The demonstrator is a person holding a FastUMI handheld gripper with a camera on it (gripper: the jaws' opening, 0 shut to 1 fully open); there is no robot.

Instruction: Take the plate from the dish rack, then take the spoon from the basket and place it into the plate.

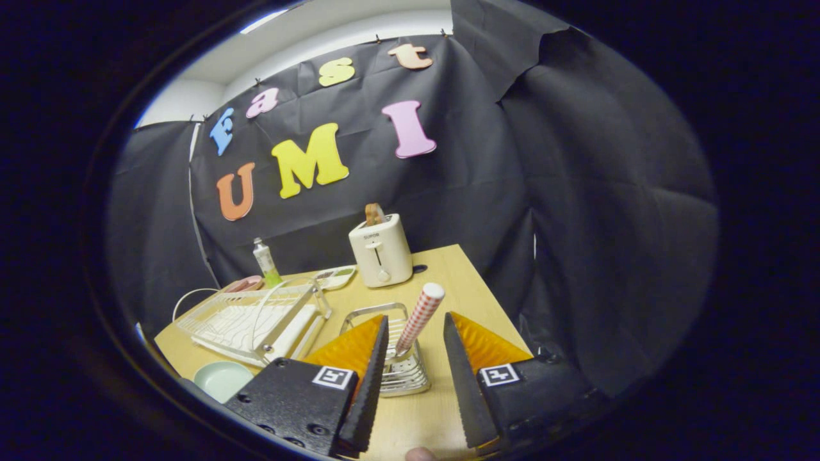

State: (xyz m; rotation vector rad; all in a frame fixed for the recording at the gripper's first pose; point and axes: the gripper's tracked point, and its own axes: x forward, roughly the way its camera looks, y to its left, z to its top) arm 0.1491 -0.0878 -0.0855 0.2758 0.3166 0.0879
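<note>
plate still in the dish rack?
No: the plate lies flat on the table beside the dish rack, left of the open gripper.

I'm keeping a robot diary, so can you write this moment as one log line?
step: going for spoon | fingers: open, either side of its handle, apart | spoon: upright in basket | plate: on table, beside dish rack

The gripper [415,333] stands with fingers spread, the spoon [419,317] upright in the basket [397,374] between them, touching neither. Bare table [448,269] lies beyond; the dish rack [253,320] crowds the left side, the toaster [380,250] behind.
</note>
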